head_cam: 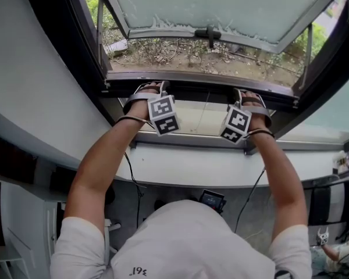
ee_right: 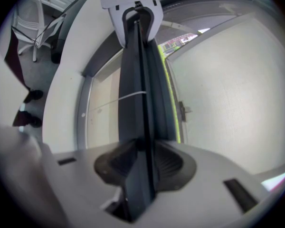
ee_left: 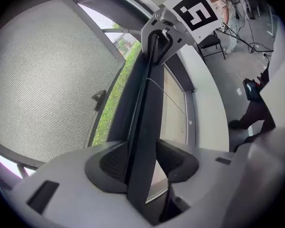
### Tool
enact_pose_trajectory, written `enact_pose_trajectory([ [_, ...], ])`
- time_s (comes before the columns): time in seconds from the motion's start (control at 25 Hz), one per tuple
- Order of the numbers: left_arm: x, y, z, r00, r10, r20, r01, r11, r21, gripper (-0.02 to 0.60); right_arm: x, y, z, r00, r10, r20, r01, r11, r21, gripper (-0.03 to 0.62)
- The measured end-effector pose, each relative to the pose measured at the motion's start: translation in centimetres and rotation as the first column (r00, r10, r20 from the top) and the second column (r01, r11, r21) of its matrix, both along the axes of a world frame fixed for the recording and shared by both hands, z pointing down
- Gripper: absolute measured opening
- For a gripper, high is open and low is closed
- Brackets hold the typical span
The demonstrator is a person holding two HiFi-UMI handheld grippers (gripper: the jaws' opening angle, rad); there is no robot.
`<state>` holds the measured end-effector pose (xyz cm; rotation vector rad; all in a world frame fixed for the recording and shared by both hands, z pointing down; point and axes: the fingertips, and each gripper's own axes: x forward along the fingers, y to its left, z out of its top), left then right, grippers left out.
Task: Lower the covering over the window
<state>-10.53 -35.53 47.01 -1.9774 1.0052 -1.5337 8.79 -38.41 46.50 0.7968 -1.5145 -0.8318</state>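
Pull down level, both sides.
Your left gripper [ee_left: 142, 161] and right gripper [ee_right: 140, 164] are both clamped on the blind bar [ee_left: 149, 103]; lower both together, no twisting.

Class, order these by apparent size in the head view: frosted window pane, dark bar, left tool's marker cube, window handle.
1. frosted window pane
2. dark bar
3. left tool's marker cube
4. window handle
Cube is nearer the camera, so 3 versus 4 is unsure.
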Motion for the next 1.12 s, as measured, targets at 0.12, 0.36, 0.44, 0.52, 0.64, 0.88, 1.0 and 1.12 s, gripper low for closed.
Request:
enact_pose_trajectory([
  [0.12, 0.0, 0.1, -0.1, 1.0, -0.004, -0.016, 0.004, 1.0, -0.004, 0.195, 0.0, 0.0, 0.0, 1.0, 0.0, 0.005, 0.0, 1.0, -0.005, 0.109],
  [0.36, 0.0, 0.2, -0.4, 0.996, -0.012, -0.088, 0.012, 1.0, -0.001, 0.194, 0.1, 0.1, -0.2, 0.999, 0.007, 0.041, -0.007, 1.0, -0.004, 0.109],
  [0.44, 0.1, 0.3, -0.6, 0.994, -0.016, -0.106, 0.017, 1.0, 0.002, 0.195, 0.1, 0.1, -0.3, 0.998, 0.009, 0.056, -0.009, 1.0, -0.002, 0.109],
  [0.52, 0.1, 0.3, -0.8, 0.992, -0.024, -0.125, 0.024, 1.0, 0.002, 0.192, 0.1, 0.2, -0.4, 0.997, 0.012, 0.07, -0.012, 1.0, -0.003, 0.109],
  [0.64, 0.1, 0.5, -1.3, 0.988, -0.028, -0.151, 0.029, 1.0, 0.002, 0.189, 0.0, 0.3, -0.9, 0.996, 0.007, 0.092, -0.008, 1.0, 0.008, 0.109],
  [0.88, 0.0, 0.9, -2.2, 0.978, -0.041, -0.206, 0.041, 0.999, -0.003, 0.187, -0.5, 0.8, -2.3, 0.992, -0.01, 0.127, 0.005, 0.999, 0.04, 0.107],
  [1.0, 0.1, 1.3, -2.4, 0.963, -0.057, -0.263, 0.054, 0.998, -0.021, 0.187, -0.8, 1.2, -2.7, 0.988, -0.014, 0.154, 0.008, 0.999, 0.037, 0.107],
  [1.12, 0.3, 1.9, -2.6, 0.936, -0.085, -0.343, 0.073, 0.996, -0.048, 0.187, -0.8, 1.6, -3.1, 0.983, -0.015, 0.181, 0.009, 0.999, 0.034, 0.107],
])
